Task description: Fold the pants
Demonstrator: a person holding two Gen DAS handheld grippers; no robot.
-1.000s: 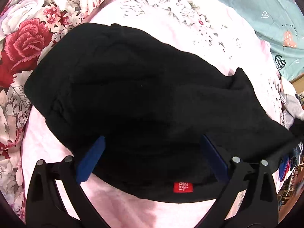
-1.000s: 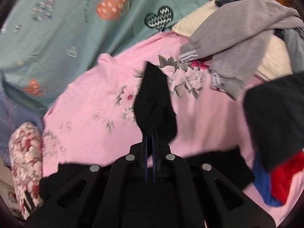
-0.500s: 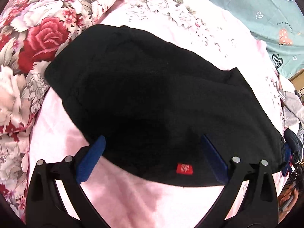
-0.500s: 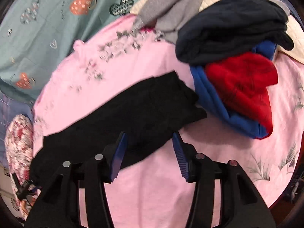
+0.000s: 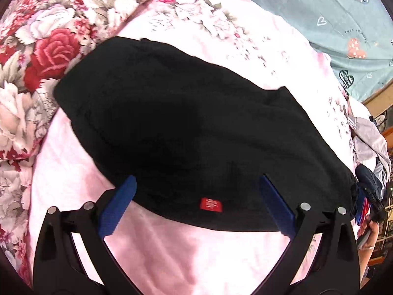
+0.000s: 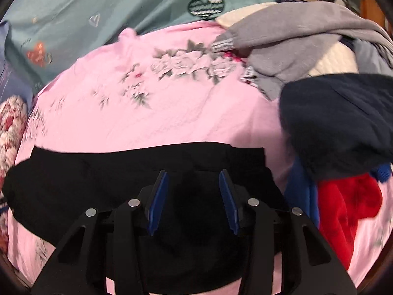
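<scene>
The black pants (image 5: 186, 127) lie folded flat on the pink floral bedsheet (image 5: 196, 253), with a small red label (image 5: 211, 204) near their front edge. My left gripper (image 5: 196, 184) is open and empty, its blue fingers (image 5: 118, 204) hovering over the near edge of the pants. In the right wrist view the pants (image 6: 103, 179) stretch across the lower half. My right gripper (image 6: 192, 182) is open and empty just above their right end.
A pile of clothes lies to the right: grey (image 6: 294, 39), navy (image 6: 339, 123), red (image 6: 343, 206) and blue (image 6: 299, 191) garments. A rose-patterned quilt (image 5: 46, 49) lies left, and a teal heart-print cloth (image 6: 98, 12) lies at the back.
My right gripper let go of the black pant end, opened, and now hovers over the laid-down pants. The left gripper stayed open and drew back slightly from the pants.
</scene>
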